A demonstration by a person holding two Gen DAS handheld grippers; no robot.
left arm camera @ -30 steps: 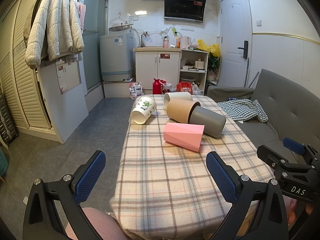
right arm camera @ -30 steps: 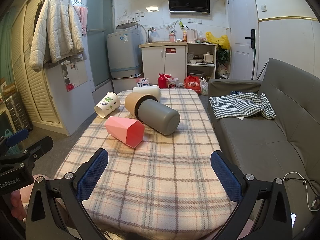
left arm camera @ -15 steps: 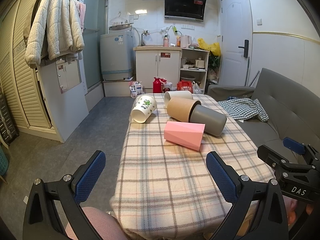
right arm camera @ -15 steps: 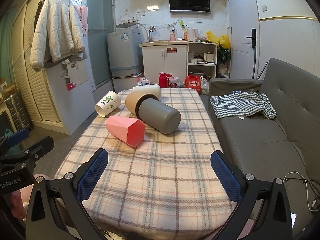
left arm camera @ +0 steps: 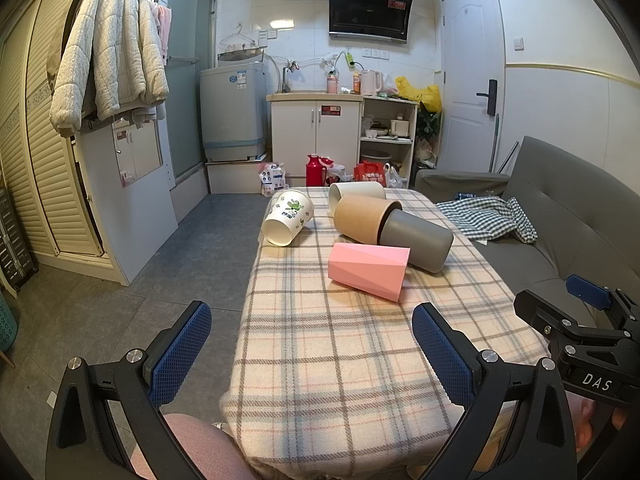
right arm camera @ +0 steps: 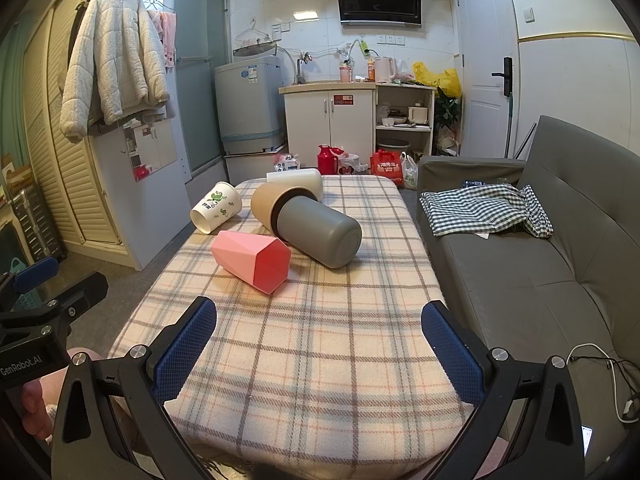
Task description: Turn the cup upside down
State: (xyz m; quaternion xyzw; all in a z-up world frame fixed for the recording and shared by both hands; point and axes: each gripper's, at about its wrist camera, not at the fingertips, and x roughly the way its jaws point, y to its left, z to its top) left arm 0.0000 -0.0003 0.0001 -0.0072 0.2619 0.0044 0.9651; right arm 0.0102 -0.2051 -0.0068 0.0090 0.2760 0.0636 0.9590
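Several cups lie on their sides on the plaid table (left arm camera: 340, 360) (right arm camera: 320, 340). A pink faceted cup (left arm camera: 368, 266) (right arm camera: 252, 261) is nearest. Behind it lie a grey cup (left arm camera: 418, 240) (right arm camera: 320, 236), a tan cup (left arm camera: 362, 216) (right arm camera: 266, 204), a cream cup (left arm camera: 356, 194) (right arm camera: 296, 180) and a white paper cup with green print (left arm camera: 288, 218) (right arm camera: 216, 207). My left gripper (left arm camera: 312, 354) is open and empty at the table's near left corner. My right gripper (right arm camera: 320, 354) is open and empty over the near edge.
A grey sofa (right arm camera: 540, 280) with a checked cloth (right arm camera: 484, 208) runs along the table's right side. Bare floor (left arm camera: 180, 248) lies to the left. A washing machine (left arm camera: 234, 112), cabinet (left arm camera: 316, 136) and door (left arm camera: 472, 80) stand at the back.
Both views have crept slightly nearer to the table. The cups have not moved and both grippers stay open.
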